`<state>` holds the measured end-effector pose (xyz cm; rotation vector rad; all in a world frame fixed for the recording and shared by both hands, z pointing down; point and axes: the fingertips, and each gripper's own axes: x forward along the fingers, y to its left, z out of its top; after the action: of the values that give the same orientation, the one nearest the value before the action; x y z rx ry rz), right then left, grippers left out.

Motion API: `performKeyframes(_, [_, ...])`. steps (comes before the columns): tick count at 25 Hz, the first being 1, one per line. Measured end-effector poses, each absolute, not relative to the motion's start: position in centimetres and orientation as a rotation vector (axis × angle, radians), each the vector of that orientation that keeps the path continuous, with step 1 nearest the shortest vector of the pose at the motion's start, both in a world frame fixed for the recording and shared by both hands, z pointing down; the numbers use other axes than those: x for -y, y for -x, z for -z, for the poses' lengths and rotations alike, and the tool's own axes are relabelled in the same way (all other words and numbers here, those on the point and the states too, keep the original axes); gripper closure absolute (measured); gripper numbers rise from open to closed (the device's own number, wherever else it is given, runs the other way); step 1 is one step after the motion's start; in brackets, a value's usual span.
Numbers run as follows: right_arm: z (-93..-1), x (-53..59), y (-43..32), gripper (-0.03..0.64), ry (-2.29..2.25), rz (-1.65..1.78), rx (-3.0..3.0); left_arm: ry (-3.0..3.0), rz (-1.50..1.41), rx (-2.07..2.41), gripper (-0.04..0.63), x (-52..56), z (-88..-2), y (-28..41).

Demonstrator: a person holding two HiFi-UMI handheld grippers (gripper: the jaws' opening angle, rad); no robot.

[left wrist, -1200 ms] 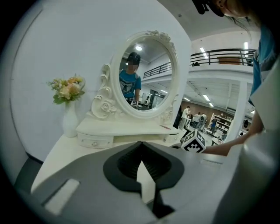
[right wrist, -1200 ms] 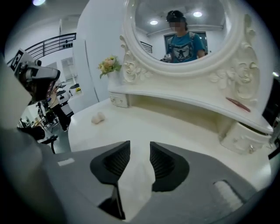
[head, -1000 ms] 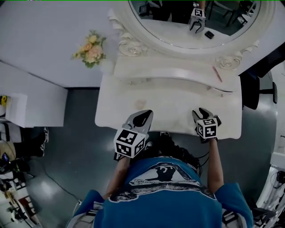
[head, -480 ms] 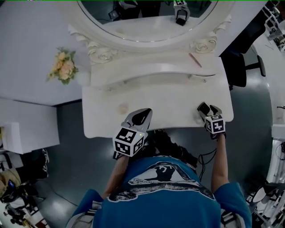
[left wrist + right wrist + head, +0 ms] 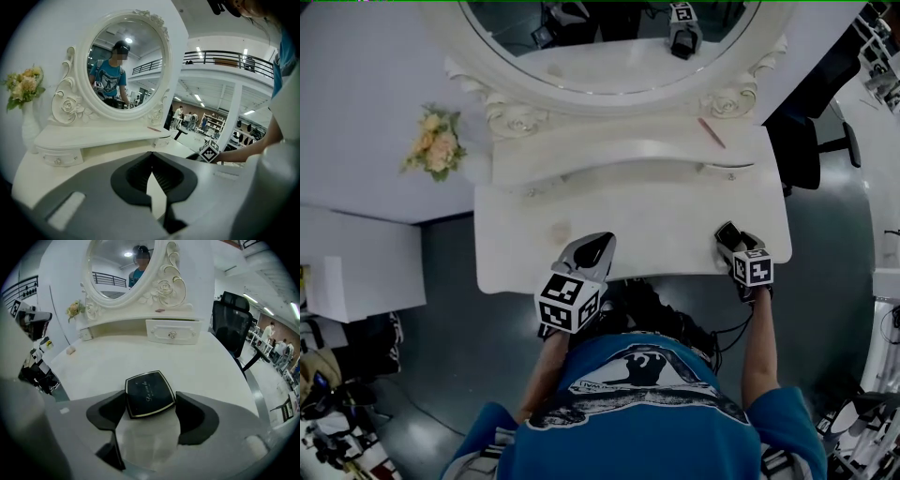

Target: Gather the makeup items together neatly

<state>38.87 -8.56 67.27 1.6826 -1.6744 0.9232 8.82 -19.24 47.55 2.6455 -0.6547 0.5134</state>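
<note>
A black square compact point(image 5: 149, 393) lies flat near the front right corner of the white vanity table point(image 5: 656, 211). My right gripper point(image 5: 151, 398) straddles it. Its jaws have just been opening: the left pad sits at the compact's edge and the right pad stands clear of it. In the head view the compact point(image 5: 727, 231) shows just ahead of that gripper point(image 5: 737, 242). My left gripper point(image 5: 596, 242) hovers over the table's front edge; in the left gripper view it point(image 5: 151, 153) is shut on nothing. A pink pencil point(image 5: 711, 132) rests on the raised shelf.
An oval mirror point(image 5: 609, 37) in a carved frame backs the table. A flower vase point(image 5: 436, 141) stands to the left, and a black office chair point(image 5: 797, 141) to the right. A small pale item point(image 5: 70, 350) lies on the table's left part. A drawer point(image 5: 172, 330) sits under the shelf.
My right gripper has shifted toward the table's right front corner, and its jaws have spread around the compact. The left gripper has moved a little. The head view has swung sideways.
</note>
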Motion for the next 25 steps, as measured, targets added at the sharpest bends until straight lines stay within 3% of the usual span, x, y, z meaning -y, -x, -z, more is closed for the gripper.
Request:
performKeyframes(7, [-66.7, 9.8, -36.8, 0.287, -1.597, -0.882, 1.712, -2.619, -0.493, 0.73, 0.583, 19.5, -47.4, -7.0])
performKeyframes(25, [-63.5, 22.5, -16.0, 0.287, -0.969, -0.53, 2.147, -2.439, -0.381, 1.147, 0.583, 18.5, -46.8, 2.6])
